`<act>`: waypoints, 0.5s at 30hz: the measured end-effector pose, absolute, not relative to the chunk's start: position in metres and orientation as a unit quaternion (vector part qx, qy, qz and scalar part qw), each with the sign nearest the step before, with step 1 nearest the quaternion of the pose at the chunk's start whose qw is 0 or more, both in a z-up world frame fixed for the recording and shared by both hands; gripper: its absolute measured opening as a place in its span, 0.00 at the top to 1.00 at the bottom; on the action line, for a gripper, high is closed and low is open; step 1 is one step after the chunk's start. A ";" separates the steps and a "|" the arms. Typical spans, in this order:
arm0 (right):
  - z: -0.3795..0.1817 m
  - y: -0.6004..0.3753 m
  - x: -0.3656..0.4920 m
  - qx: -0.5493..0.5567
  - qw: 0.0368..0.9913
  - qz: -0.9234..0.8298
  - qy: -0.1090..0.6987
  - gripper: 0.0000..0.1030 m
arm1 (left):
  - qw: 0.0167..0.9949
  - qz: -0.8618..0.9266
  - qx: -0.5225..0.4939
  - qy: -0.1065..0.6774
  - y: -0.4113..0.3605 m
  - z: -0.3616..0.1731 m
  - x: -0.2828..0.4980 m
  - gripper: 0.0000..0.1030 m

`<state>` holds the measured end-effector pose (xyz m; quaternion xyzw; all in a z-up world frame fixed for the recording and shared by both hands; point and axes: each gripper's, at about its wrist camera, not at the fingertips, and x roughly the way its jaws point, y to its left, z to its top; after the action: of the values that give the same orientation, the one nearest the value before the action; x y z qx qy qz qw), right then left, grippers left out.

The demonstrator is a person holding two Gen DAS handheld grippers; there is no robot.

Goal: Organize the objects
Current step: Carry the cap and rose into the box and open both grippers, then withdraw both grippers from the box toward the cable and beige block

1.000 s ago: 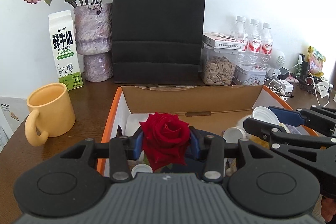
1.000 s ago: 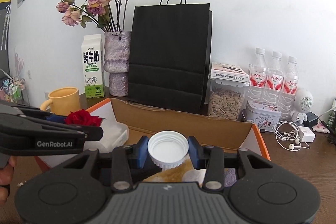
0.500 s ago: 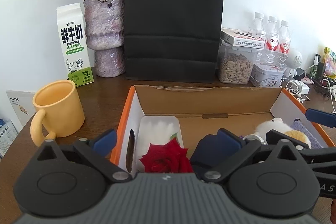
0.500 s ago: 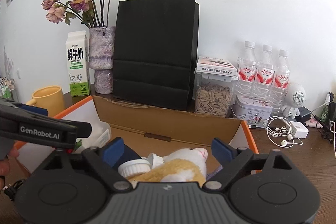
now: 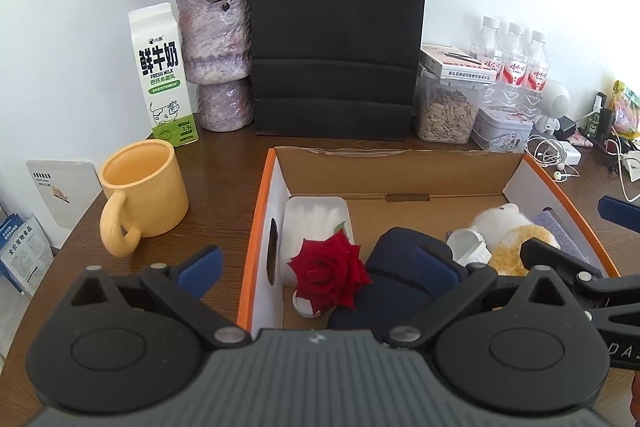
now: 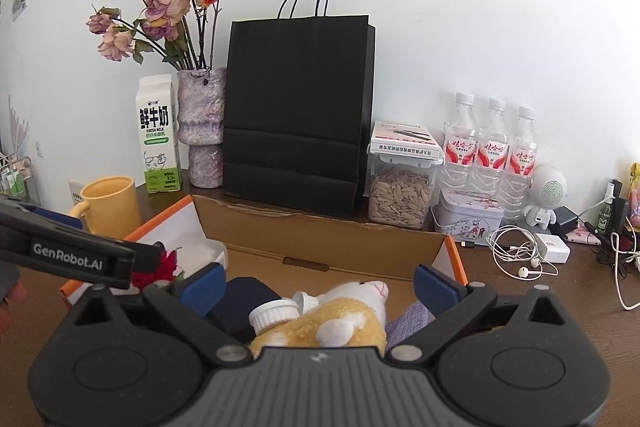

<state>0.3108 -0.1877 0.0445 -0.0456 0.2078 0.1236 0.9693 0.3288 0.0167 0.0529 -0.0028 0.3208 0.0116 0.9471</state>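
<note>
Rose (image 5: 328, 277) released from left gripper (image 5: 318, 265), jaws now wide; right gripper (image 6: 320, 289) opening, empty — bottle (image 6: 276, 315) dropped at box (image 5: 400, 167) six o'clock — both stowed.

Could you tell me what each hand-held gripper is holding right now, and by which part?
Nothing: the left hand-held gripper is open, the right still opening, both empty above the box.

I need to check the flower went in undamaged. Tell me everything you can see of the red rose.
The rose is a deep red, fully open bloom with layered, intact-looking petals and a small green leaf at its upper edge; real or artificial cannot be told. Its stem is hidden. It lies inside the box, near the left wall, facing up, partly over a white packet, with a small white cap below it and a navy pouch at its right. No tool touches it.
</note>
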 end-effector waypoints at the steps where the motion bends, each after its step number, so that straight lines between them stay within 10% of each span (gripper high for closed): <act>1: 0.046 -0.188 0.306 -0.044 0.969 0.125 0.211 0.01 | 0.946 0.012 -0.003 0.323 0.017 0.055 0.323 0.00; 15: 0.057 -0.179 0.232 -0.057 0.959 0.137 0.242 0.00 | 0.939 0.010 0.018 0.342 0.028 0.061 0.247 0.00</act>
<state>0.2324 -0.1791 0.0568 -0.0567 0.2420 0.1372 0.9588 0.2470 0.0284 0.0608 0.0176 0.3423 0.0096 0.9394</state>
